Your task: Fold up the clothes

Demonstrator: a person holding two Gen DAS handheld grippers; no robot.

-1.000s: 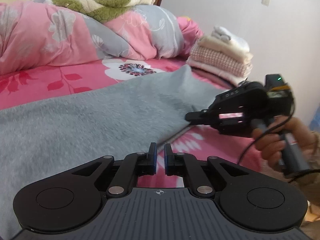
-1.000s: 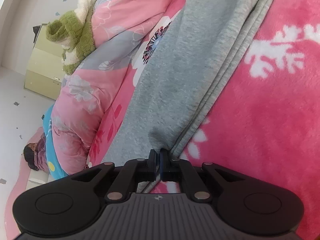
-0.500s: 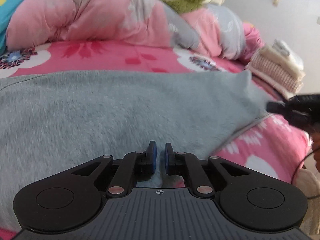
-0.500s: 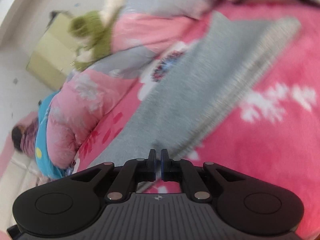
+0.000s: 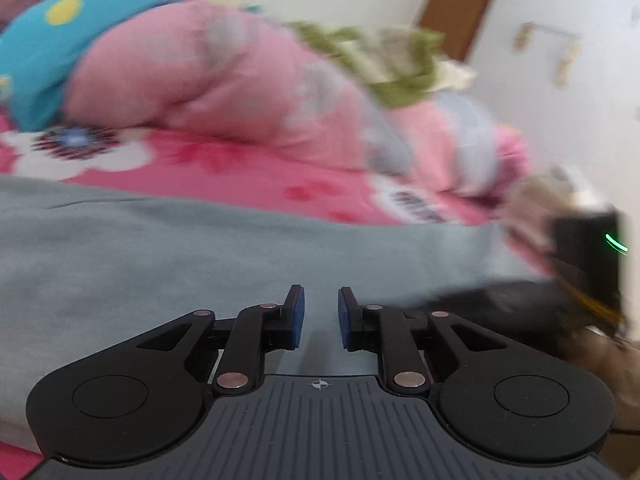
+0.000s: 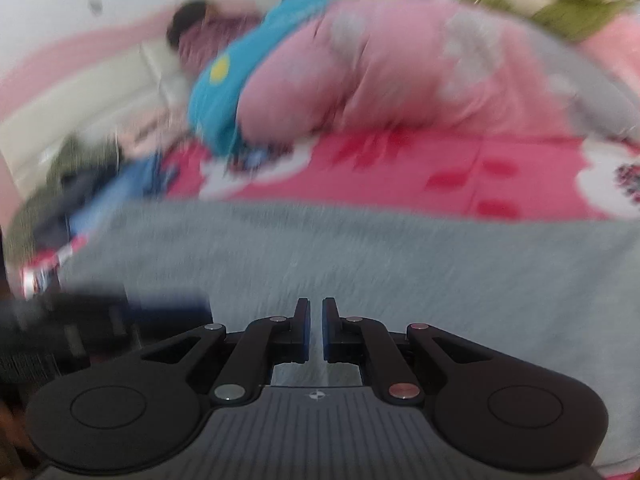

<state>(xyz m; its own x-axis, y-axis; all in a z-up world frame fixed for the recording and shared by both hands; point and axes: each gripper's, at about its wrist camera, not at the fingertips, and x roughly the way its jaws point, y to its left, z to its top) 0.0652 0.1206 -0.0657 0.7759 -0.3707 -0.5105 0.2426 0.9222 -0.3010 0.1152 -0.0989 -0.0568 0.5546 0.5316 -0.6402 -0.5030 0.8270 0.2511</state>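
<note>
A grey garment lies spread flat across the pink floral bedsheet. My left gripper hovers low over its near part, open with only cloth showing beneath the gap. The black body of the right tool is a blur at the garment's right end. In the right wrist view the same grey garment fills the width. My right gripper stays pinched to a narrow slit with grey cloth at its pads. Both views are motion-blurred.
A pink quilt heap with a teal pillow and a green-white blanket runs along the far side of the bed. Folded linens sit blurred at the right. Dark and blue clothes lie at the left.
Both grippers have swung leftward, so the views now face across the bed. The left fingers have spread wider apart. The right gripper's slit has stayed narrow.
</note>
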